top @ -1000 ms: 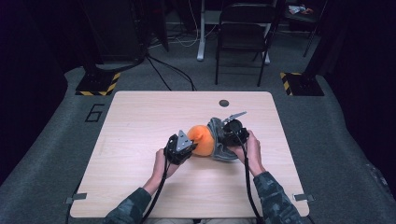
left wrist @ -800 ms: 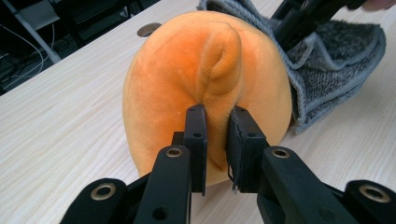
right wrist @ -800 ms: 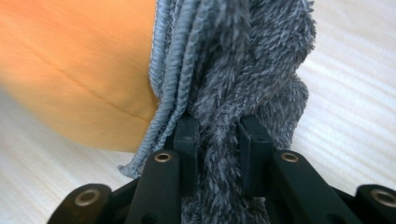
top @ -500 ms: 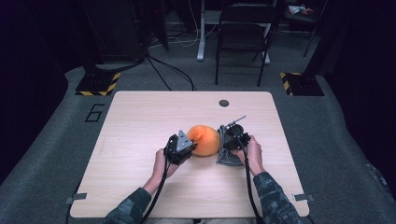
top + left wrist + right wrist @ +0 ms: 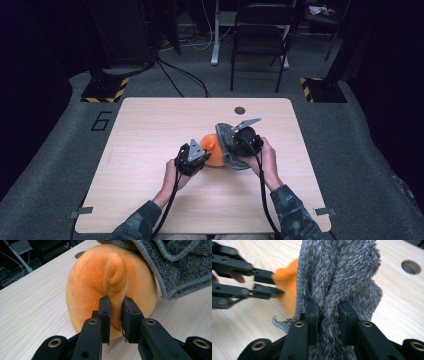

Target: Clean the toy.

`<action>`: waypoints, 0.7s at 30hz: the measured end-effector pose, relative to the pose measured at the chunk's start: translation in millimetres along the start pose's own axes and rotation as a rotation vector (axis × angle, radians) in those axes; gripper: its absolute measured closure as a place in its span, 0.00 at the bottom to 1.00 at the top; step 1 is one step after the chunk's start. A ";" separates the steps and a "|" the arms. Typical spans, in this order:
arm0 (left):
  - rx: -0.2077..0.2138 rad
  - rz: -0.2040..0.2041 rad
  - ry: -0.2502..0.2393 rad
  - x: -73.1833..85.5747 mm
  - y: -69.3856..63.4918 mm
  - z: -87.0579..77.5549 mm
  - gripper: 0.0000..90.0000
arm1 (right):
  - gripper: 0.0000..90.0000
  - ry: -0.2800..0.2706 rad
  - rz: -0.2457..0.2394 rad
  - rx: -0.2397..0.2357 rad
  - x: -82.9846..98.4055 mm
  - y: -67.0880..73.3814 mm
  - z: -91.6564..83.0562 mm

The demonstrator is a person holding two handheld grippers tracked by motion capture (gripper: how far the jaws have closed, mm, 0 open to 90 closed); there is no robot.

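1. The left gripper (image 5: 115,305) is seen nearly closed, its two black jaws pinching a fold of the round orange plush cushion (image 5: 100,277) low on the side facing the person.
2. The right gripper (image 5: 328,312) is likewise nearly closed, a thick fold of the shaggy grey terry cloth (image 5: 342,272) being clamped between its jaws.
3. In the high view, the left gripper (image 5: 192,156) is found just left of the cushion (image 5: 214,149), and the right gripper (image 5: 246,140) just right of it, with the cloth (image 5: 227,145) hanging between the right gripper and the cushion.
4. The cushion is resting on the pale wooden table (image 5: 150,125), a little right of its middle and on the person's half; it is anchored from the left.
5. The cloth lies to the right of and slightly above the cushion, its stitched edge draped against the cushion's right flank; its long axis is judged to run roughly up and down from the right jaws.
6. The coming move is judged to turn on this: the cloth must be carried leftward across the cushion's top, toward the left gripper.
7. The right hand (image 5: 267,160) is the nearer to the cloth; the left hand (image 5: 172,175) is the nearer to the cushion.
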State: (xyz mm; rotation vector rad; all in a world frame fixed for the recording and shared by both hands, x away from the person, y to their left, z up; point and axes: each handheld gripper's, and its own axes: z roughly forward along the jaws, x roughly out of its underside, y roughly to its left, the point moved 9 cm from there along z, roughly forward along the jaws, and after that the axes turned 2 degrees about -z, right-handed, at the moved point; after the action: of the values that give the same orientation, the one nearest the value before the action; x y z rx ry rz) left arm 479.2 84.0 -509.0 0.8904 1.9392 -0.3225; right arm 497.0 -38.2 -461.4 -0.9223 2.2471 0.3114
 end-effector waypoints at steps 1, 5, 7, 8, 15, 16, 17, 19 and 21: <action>0.000 -0.002 0.001 0.2 0.4 0.0 0.87 | 0.80 0.001 -0.012 0.002 -0.9 2.8 0.6; 0.002 0.000 0.003 0.7 0.6 0.7 0.87 | 0.80 0.006 -0.004 -0.010 2.1 3.6 7.6; 0.003 0.003 0.004 0.9 0.7 1.1 0.87 | 0.80 0.020 0.003 -0.003 6.3 0.0 12.2; 0.002 0.001 0.005 1.0 0.6 0.9 0.87 | 0.80 0.030 0.010 0.004 9.1 -2.5 14.7; 0.008 -0.001 0.000 0.6 -1.2 1.9 0.87 | 0.80 0.106 0.095 0.005 33.4 -28.4 31.7; 0.010 0.002 0.002 0.6 -1.6 1.7 0.87 | 0.80 0.118 0.112 0.010 37.4 -32.4 34.7; 0.010 0.002 0.002 0.6 -1.7 1.8 0.87 | 0.80 0.132 0.127 -0.001 40.4 -33.6 36.8; 0.010 0.002 0.001 0.6 -1.6 1.8 0.87 | 0.80 0.148 0.137 0.008 44.9 -37.7 40.1; 0.008 0.001 0.002 0.7 -1.3 1.6 0.87 | 0.80 0.173 0.152 0.010 50.8 -42.3 44.3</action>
State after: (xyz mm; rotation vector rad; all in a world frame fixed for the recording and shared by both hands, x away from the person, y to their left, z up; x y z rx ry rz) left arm 479.1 82.4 -510.6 0.8974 1.9403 -0.3295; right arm 522.2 -75.8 -526.9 -0.8008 2.4821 0.2972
